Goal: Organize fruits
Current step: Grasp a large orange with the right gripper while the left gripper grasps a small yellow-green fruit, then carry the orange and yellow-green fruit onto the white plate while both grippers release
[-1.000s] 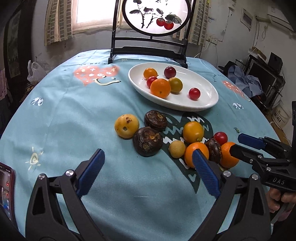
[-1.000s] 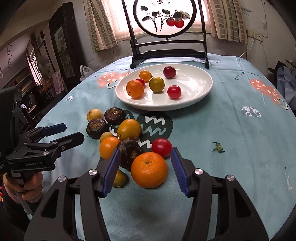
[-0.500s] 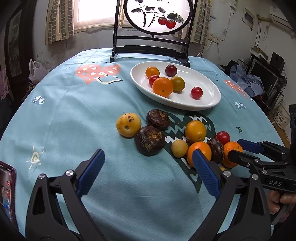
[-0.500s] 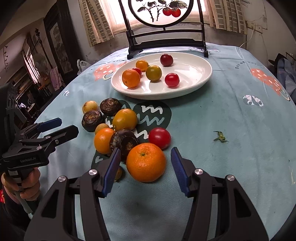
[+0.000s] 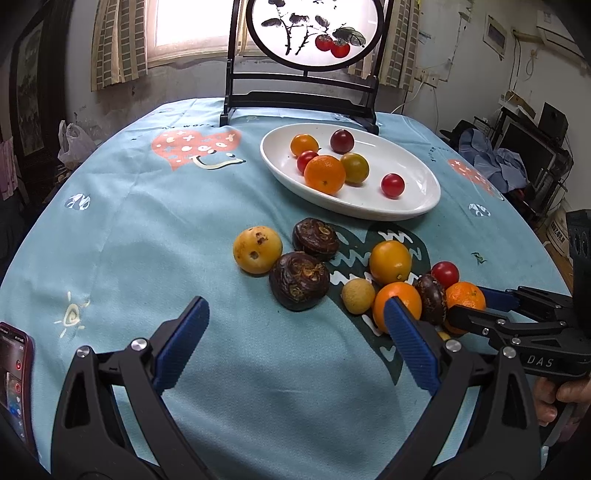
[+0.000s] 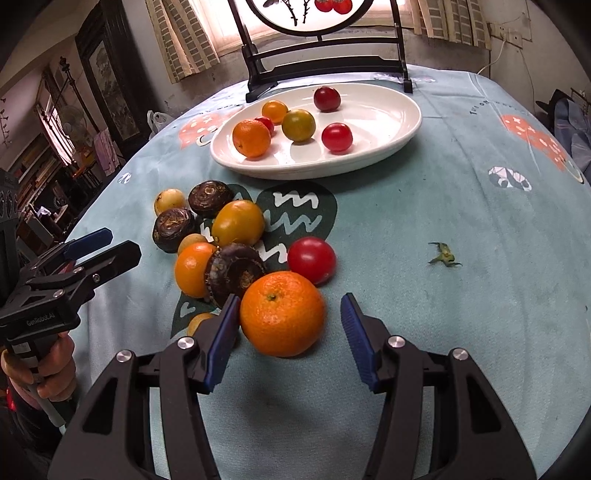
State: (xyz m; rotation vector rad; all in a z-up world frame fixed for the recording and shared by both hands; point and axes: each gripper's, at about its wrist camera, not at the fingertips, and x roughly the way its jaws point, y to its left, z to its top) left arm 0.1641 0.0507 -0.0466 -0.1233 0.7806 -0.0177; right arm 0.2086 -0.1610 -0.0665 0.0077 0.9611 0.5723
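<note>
The right tool (image 6: 288,328) has its blue-padded fingers spread apart on either side of a large round orange mandarin (image 6: 282,314); the left pad sits just beside or against the fruit's skin, and contact cannot be confirmed, while the right pad stands clear of it. This mandarin rests on the counter (image 6: 461,295), which is covered by a light-blue patterned cloth, at the near end of the loose fruit cluster and well short of the white oval ceramic plate (image 6: 384,147). Touching the mandarin on the side toward the plate are a dark brown ridged water chestnut (image 6: 232,271) and a red cherry tomato (image 6: 312,258). Further toward the plate lie a smaller orange citrus (image 6: 192,267), a yellow-orange tomato (image 6: 238,223), two more dark chestnuts (image 6: 210,197) and a small yellow spotted fruit (image 6: 169,200). The plate carries six fruits, including an orange mandarin (image 6: 252,137), a green-yellow tomato (image 6: 298,125) and a red tomato (image 6: 337,137). The left tool (image 5: 295,343) hovers with its fingers wide apart and holding nothing, on the near side of the cluster from the plate. A small green stem scrap (image 6: 443,254) lies on the cloth, well apart from the cluster. Behind the plate stands a black wooden frame with a round painted panel (image 5: 314,33).
</note>
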